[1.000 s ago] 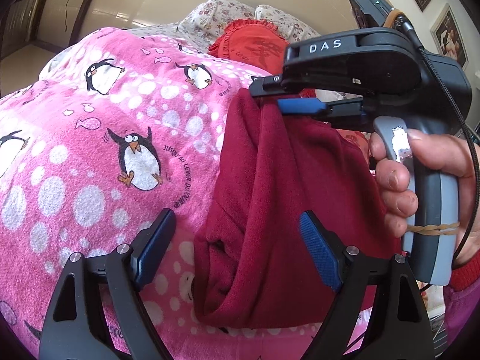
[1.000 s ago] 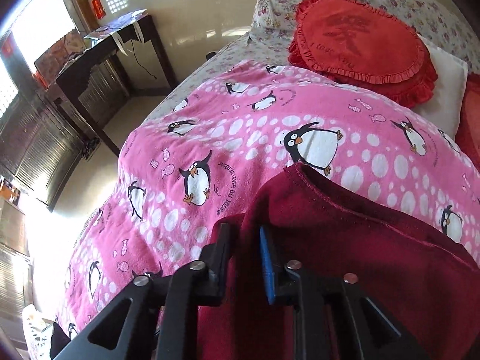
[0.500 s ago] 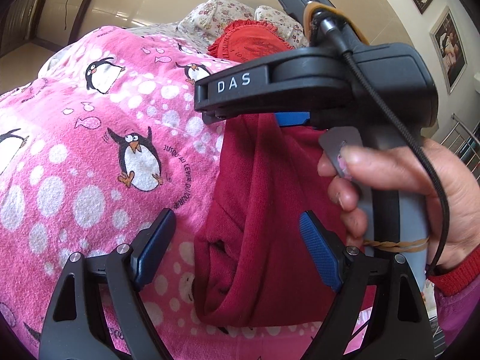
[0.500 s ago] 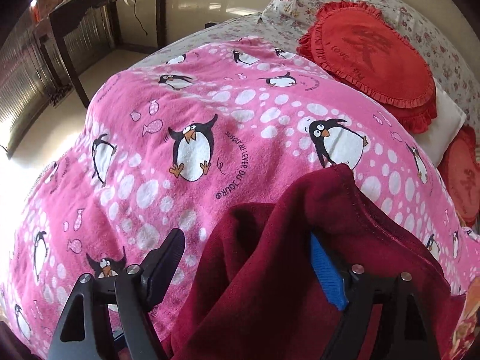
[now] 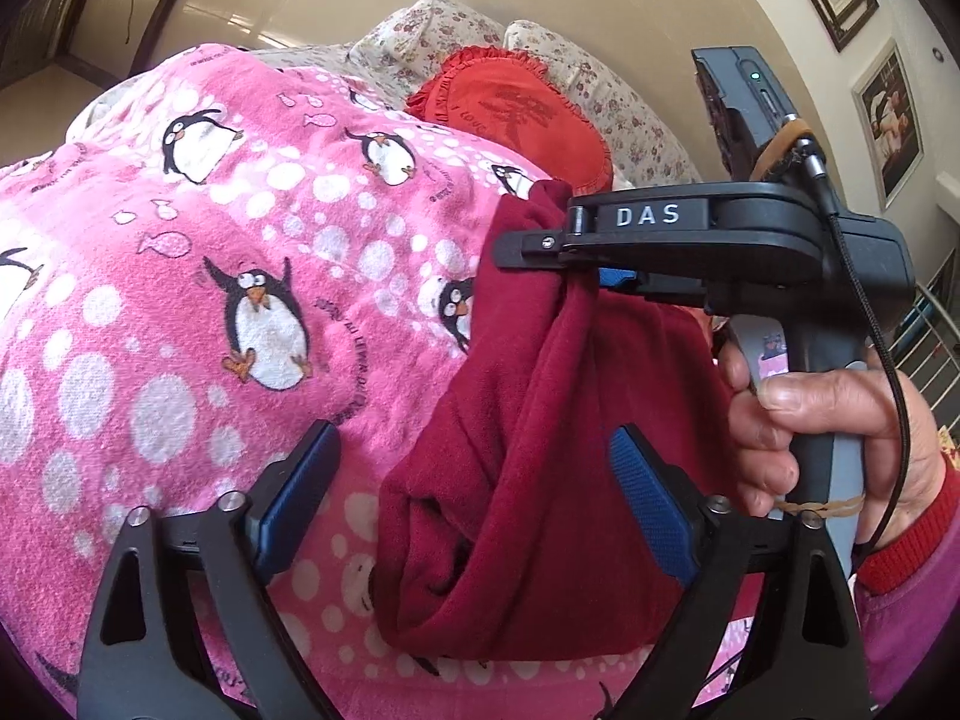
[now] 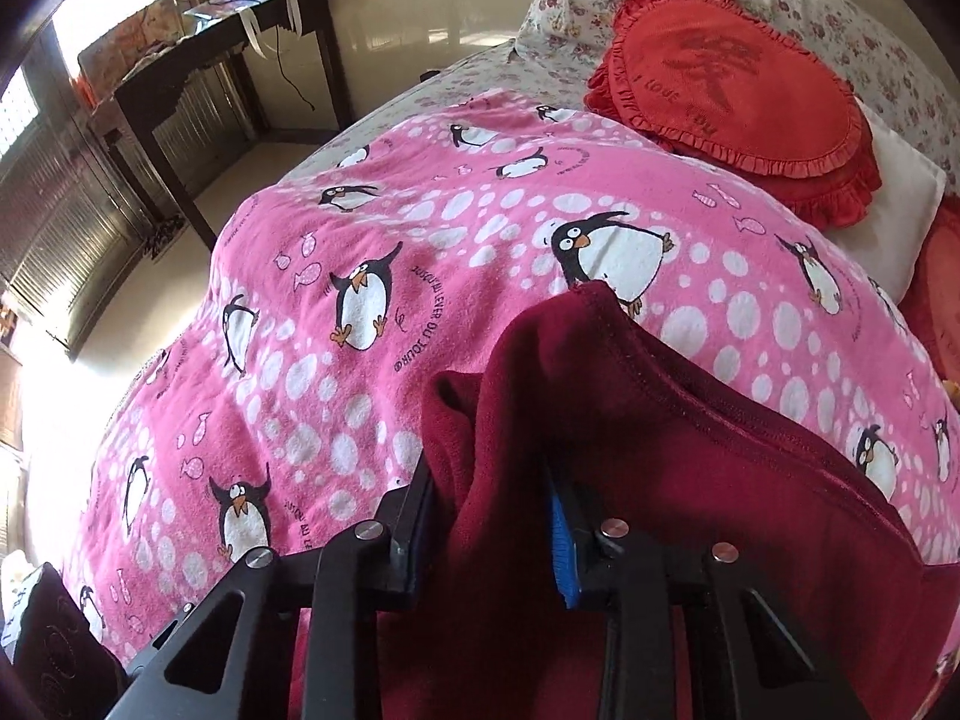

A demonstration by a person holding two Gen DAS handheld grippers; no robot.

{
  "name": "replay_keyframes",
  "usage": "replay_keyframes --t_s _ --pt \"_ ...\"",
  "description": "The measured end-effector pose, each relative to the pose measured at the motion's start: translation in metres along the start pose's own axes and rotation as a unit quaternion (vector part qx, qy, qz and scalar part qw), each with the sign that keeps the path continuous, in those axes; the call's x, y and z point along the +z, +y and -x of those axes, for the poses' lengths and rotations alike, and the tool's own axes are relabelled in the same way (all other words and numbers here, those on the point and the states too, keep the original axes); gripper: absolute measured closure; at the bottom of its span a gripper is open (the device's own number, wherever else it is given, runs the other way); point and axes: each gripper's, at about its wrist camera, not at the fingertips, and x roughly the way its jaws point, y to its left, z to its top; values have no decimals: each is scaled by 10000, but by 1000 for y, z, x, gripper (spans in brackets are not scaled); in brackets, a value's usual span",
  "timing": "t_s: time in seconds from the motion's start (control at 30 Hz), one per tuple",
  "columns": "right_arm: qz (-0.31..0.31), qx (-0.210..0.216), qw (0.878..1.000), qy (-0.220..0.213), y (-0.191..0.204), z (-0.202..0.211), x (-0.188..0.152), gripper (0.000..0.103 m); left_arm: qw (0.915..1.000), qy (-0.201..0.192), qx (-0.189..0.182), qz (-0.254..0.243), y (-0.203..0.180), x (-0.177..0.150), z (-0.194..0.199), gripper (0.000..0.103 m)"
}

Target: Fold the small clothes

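Our right gripper [image 6: 489, 516] is closing on a bunched fold of the dark red garment [image 6: 690, 480], and the cloth sits between its pads. In the left wrist view the garment [image 5: 540, 450] hangs lengthwise from that grip, centre to lower right. Our left gripper [image 5: 474, 498] is opening, empty, straddling the lower folds. The pink penguin blanket [image 5: 210, 300] lies underneath, and nothing blocks us.

Seen from the left wrist, the pink penguin blanket [image 5: 180, 312] lies bare from nine round to twelve o'clock, so a hand-held gripper could pass there. From one to five o'clock the dark red garment [image 5: 528, 450] hangs, with the right hand-held gripper [image 5: 600, 267] and its hand [image 5: 840, 432] blocking that side. At twelve o'clock a round red cushion [image 5: 510, 114] and flowered pillows [image 5: 432, 30] close the bed's far end.
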Motion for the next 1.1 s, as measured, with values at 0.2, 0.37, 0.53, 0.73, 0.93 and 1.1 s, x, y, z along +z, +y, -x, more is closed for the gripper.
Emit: replay_keyframes --t_s 0.2,0.37,0.53,0.73,0.93,1.1 --pt "64 -22 10000 69 2 -7 3 72 9998 25 34 -183 -9 2 -10 1" --pt "191 -50 9997 149 5 -7 5 71 9998 6 96 -187 -11 6 -19 1" --pt "192 100 9995 217 -1 -7 6 71 9990 21 352 -274 -18 7 -28 1" --pt "234 96 9991 346 0 -14 10 67 9988 9 407 -267 -19 9 -35 1" --pt "128 191 9995 211 -4 -11 7 69 9984 454 300 -148 -15 8 -53 73" --pt "79 558 9984 -46 -16 25 -2 86 9990 359 144 -235 -33 13 -36 77"
